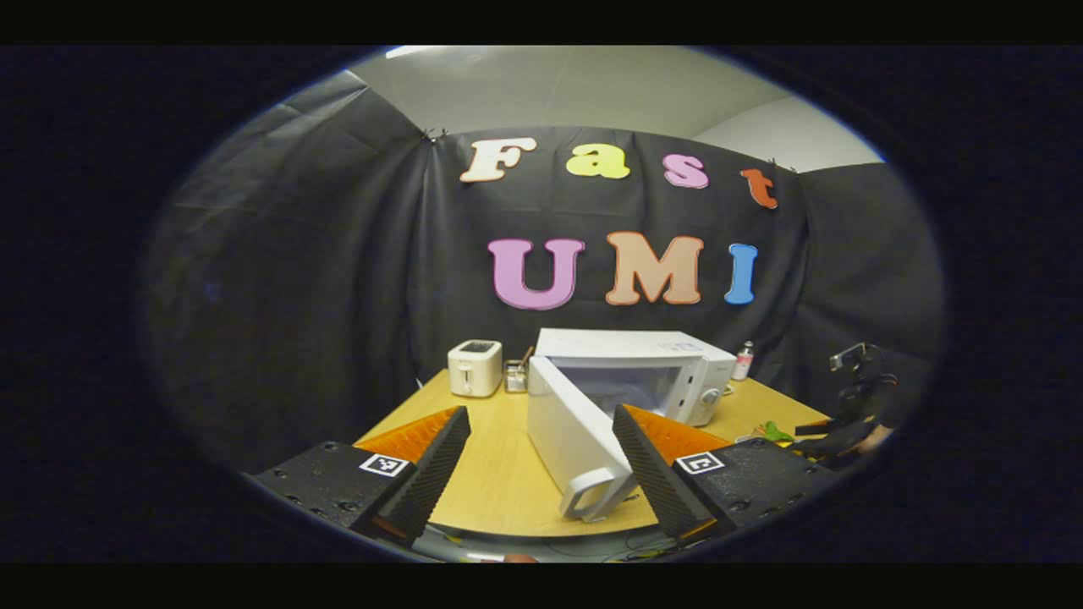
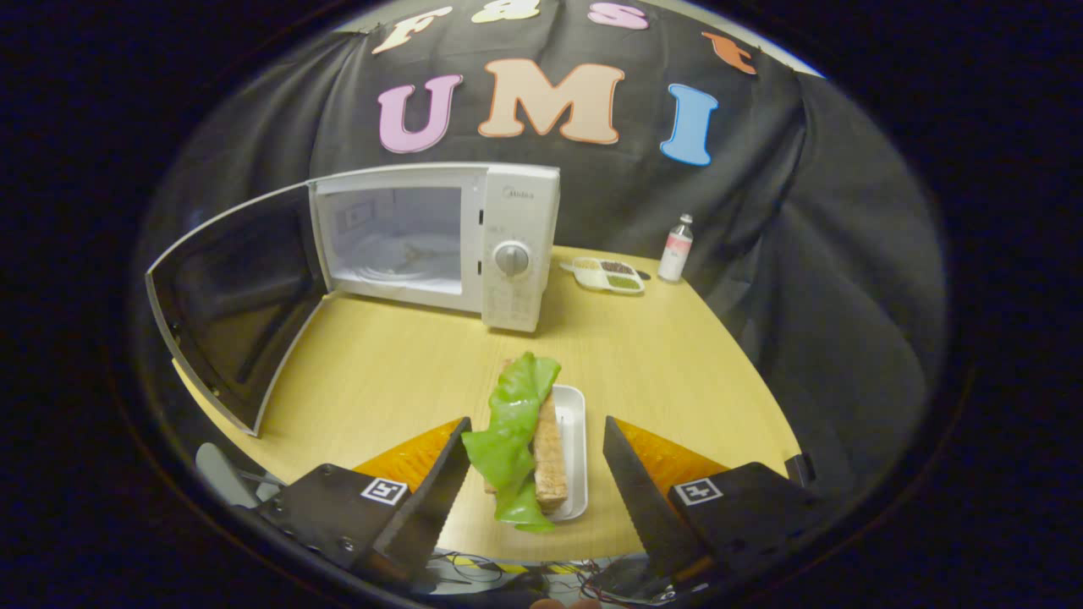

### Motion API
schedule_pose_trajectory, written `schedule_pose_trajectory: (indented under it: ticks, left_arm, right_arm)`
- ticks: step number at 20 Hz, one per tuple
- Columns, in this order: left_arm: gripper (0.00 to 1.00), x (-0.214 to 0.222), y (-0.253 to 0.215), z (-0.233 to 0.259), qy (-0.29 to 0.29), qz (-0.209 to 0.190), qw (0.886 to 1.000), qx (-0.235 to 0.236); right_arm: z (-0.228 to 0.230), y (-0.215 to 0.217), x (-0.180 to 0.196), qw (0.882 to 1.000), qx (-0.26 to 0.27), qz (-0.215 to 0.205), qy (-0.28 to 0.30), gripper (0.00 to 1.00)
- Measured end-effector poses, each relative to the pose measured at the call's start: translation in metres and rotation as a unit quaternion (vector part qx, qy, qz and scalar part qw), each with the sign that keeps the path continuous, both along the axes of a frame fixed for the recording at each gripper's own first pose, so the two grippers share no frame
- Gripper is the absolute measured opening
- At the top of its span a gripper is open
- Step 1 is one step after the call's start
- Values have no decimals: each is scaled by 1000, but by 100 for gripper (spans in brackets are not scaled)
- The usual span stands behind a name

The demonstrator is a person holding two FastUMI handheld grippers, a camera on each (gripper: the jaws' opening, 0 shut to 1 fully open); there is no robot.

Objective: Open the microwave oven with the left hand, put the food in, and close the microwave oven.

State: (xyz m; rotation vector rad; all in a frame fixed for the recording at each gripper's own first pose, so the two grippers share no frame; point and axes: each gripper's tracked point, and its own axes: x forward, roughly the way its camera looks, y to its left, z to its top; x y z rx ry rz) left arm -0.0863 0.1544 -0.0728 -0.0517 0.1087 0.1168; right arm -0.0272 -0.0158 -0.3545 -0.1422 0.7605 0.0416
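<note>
Two grippers in play, both spread wide and holding nothing. My left gripper (image 1: 541, 461) hangs back from the microwave (image 1: 634, 372), its fingers framing the door (image 1: 571, 444), which stands swung well out with the handle (image 1: 592, 499) toward me and nothing gripping it. I judge the opening step done: the cavity (image 2: 398, 241) is exposed and its glass turntable bare, so the way in is free.

My right gripper (image 2: 537, 469) sits low over the food (image 2: 520, 431), a strip of bread under a green lettuce leaf lying on a small white tray (image 2: 575, 440). The fingers straddle leaf and tray without touching either; that placement reads as a line-up for the pick. The food is near the front edge of the table (image 2: 381, 381), well apart from the oven.

Surface: pale wood tabletop, smooth. A toaster (image 1: 475, 368) and a small glass holder (image 1: 515, 376) stand left of the microwave; a divided dish (image 2: 607, 275) and a small bottle (image 2: 674, 248) stand to its right. Black cloth walls (image 1: 296, 279) close the booth, pale ceiling above. Cables trail below the table's near edge.
</note>
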Motion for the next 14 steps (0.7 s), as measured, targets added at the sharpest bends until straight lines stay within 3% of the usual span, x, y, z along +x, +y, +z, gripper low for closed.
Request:
schedule_pose_trajectory:
  ticks: [5,8,11,12,13,14]
  left_arm:
    - [98,6,16,82,-107,45,992,43]
    - [98,8,-3,87,-113,29,991,60]
    - [99,16,-21,84,-108,10,993,41]
    - [96,19,-23,80,-105,8,994,34]
    - [99,19,-25,79,-103,6,994,30]
    - [99,19,-27,77,-101,4,995,28]
  right_arm:
    - [-27,-1,-4,999,8,-13,44,98]
    - [-28,-4,-1,998,19,-28,47,71]
    - [-30,-5,2,998,21,-30,45,48]
    - [-26,-4,4,998,26,-33,42,48]
    - [-27,-3,4,998,29,-31,45,38]
    - [-24,-4,5,998,27,-29,43,38]
